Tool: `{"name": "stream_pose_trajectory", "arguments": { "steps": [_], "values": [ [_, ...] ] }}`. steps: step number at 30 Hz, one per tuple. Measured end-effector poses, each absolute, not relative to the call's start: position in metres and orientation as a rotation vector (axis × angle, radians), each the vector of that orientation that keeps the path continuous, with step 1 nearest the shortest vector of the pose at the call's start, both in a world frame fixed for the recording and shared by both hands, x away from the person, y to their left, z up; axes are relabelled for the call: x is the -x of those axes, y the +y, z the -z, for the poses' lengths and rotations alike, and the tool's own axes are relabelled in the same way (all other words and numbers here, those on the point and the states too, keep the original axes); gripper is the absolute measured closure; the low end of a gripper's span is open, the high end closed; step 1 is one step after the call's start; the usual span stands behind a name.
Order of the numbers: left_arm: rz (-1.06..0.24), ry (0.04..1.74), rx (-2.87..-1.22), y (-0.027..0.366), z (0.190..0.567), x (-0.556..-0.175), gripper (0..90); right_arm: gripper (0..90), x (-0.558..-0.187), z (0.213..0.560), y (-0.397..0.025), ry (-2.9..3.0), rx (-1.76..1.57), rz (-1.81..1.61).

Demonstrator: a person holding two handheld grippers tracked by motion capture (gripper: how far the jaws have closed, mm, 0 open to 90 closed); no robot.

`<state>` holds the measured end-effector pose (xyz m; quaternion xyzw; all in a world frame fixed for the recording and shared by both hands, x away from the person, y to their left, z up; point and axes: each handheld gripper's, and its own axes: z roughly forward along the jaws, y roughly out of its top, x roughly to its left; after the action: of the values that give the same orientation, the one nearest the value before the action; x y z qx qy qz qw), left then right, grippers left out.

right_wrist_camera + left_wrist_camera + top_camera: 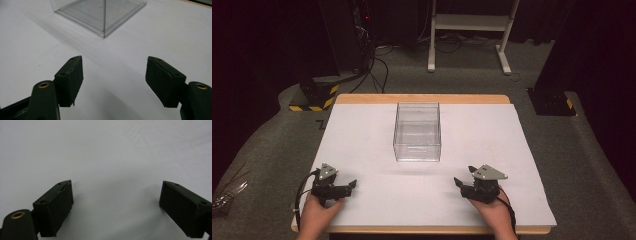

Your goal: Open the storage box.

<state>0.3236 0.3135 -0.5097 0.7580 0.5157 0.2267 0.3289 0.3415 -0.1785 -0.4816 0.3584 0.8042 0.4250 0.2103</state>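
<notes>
Now, the scene line by line.

Table: a white sheet [362, 130] covers a wooden top whose edge shows along the upper and lower borders, in the middle of the high view.

Box: a clear plastic box [417, 131], open at the top and with nothing inside, stands on the sheet just above frame centre in the high view; in the right gripper view one bottom corner of it [103, 27] shows at the top centre.

Left gripper [352, 186]: lower left of the high view, held in a hand [314, 215] rising from the bottom edge, jaws pointing toward frame right. Its own view shows the two black jaws [116, 207] wide apart with bare white sheet between them, gripping nothing.

Right gripper [460, 181]: lower right of the high view, held in the other hand [494, 212], jaws pointing toward frame left and up. Its own view shows the jaws [113, 80] spread apart and empty, aimed at the box corner, well short of it.

Floor: grey carpet around the table; a white metal frame [472, 30] stands at the top of the high view, and cables [374, 65] trail at upper left.
</notes>
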Motion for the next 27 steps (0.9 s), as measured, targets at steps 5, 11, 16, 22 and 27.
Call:
{"name": "stream_pose_trajectory", "arguments": {
  "steps": [5,11,16,22,27],
  "values": [
    [-0.593,1.35,-1.983,0.314,0.51,-0.324,12.0,31.8,-0.338,0.481,-0.166,2.26,-0.939,-1.177],
    [-0.593,1.35,-1.983,0.314,0.51,-0.324,12.0,28.7,-0.338,0.481,-0.154,2.271,-0.935,-1.227],
    [-0.593,1.35,-1.983,0.314,0.51,-0.324,12.0,28.7,-0.34,0.478,-0.148,2.274,-0.941,-1.262],
    [-0.593,1.35,-1.984,0.314,0.51,-0.324,12.0,24.9,-0.346,0.474,-0.143,2.299,-0.975,-1.318],
    [-0.593,1.35,-1.983,0.314,0.51,-0.324,12.0,22.2,-0.351,0.473,-0.137,2.308,-0.969,-1.316]
  ]
}}
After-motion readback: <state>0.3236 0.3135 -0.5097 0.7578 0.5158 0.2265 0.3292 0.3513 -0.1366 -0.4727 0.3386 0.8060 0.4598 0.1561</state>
